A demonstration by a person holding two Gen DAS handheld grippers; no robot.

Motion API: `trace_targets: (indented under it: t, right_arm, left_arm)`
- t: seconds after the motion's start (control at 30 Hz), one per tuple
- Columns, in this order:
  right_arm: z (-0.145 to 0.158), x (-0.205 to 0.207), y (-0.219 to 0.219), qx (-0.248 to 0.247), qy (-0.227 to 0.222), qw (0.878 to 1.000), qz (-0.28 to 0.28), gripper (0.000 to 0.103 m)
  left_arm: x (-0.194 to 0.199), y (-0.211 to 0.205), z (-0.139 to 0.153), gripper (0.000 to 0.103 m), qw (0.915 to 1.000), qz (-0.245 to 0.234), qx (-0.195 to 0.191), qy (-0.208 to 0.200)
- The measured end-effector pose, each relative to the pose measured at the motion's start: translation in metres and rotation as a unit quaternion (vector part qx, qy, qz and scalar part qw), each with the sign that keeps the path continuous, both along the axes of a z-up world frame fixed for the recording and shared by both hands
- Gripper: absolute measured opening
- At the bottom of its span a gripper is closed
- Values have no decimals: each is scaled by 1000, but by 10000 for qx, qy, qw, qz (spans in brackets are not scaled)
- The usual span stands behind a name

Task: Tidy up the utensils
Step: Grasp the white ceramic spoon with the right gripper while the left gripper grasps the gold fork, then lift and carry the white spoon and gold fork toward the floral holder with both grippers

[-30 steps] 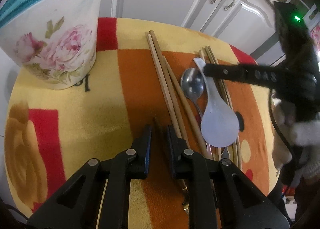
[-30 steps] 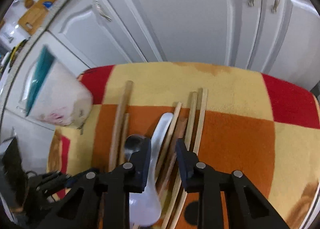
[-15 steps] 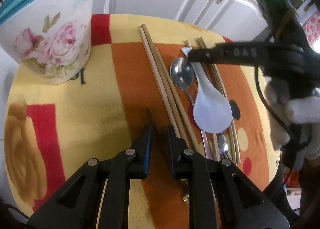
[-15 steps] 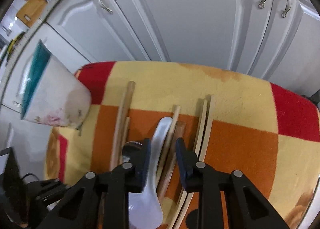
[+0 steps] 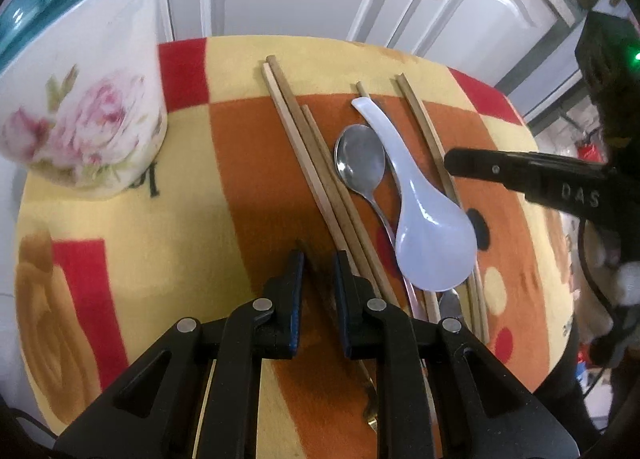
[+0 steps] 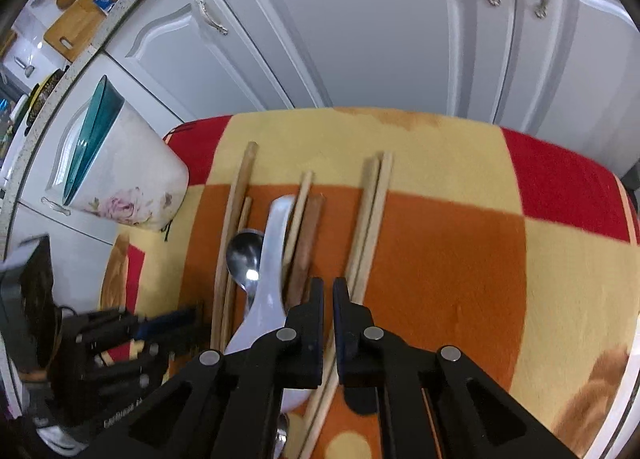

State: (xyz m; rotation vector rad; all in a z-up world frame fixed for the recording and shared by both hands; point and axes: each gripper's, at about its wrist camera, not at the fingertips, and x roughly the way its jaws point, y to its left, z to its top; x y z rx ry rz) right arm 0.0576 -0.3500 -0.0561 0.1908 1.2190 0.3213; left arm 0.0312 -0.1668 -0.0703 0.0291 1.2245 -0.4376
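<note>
**Pick phase: right jaws together over the chopstick pair, nothing lifted yet**

I am reading the right hand-held gripper [image 6: 328, 291] as pressed together, with only a thin slit between its pads and nothing clearly pinched; it is hovering just over the right-hand pair of chopsticks [image 6: 370, 215]. The left hand-held gripper [image 5: 319, 267] is closing, jaws narrow, with bare cloth [image 5: 260, 179] between them; it is sitting just beside the left chopsticks [image 5: 304, 147]. Every utensil is lying on the bench: metal spoon [image 5: 358, 161], white soup spoon [image 5: 428, 231] partly over it, dark stick [image 6: 306, 247], all near one another. The floral container [image 5: 80, 99] is standing well apart at the left, seemingly empty.

Judgement: sorting is barely under way. The next move calls for parting the right jaws, straddling one piece, and carrying it to the container.
</note>
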Motion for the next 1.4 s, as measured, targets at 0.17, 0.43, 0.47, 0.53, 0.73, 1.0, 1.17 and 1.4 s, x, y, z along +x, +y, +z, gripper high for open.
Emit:
trace_targets:
  t: [0.17, 0.43, 0.47, 0.53, 0.73, 1.0, 1.17, 1.4]
  right_arm:
    - [7, 5, 14, -24, -54, 9999, 139, 37]
    - [-1, 37, 43, -226, 61, 9992, 333, 26]
    - [-1, 41, 43, -299, -21, 9990, 321, 20]
    - [-1, 46, 43, -320, 46, 9989, 353, 12]
    - [16, 24, 32, -360, -132, 9975, 596, 1]
    - [27, 5, 16, -476, -230, 9978, 402, 19]
    - [12, 13, 44, -803, -26, 9933, 826, 27]
    - [16, 2, 47, -965, -189, 9908, 934, 11]
  left_arm:
    - [0, 10, 0, 8, 9997, 96, -239, 47]
    - [-7, 36, 18, 7, 9981, 289, -538, -78]
    - [-8, 38, 22, 7, 9978, 294, -576, -124]
    - [-12, 43, 28, 7, 9974, 310, -630, -191]
    - [-21, 54, 46, 6, 9955, 380, -766, -419]
    - [-31, 64, 59, 6, 9941, 438, -802, -589]
    - [-36, 69, 69, 6, 9928, 513, -835, -696]
    - [-44, 84, 92, 5, 9895, 565, -950, -927]
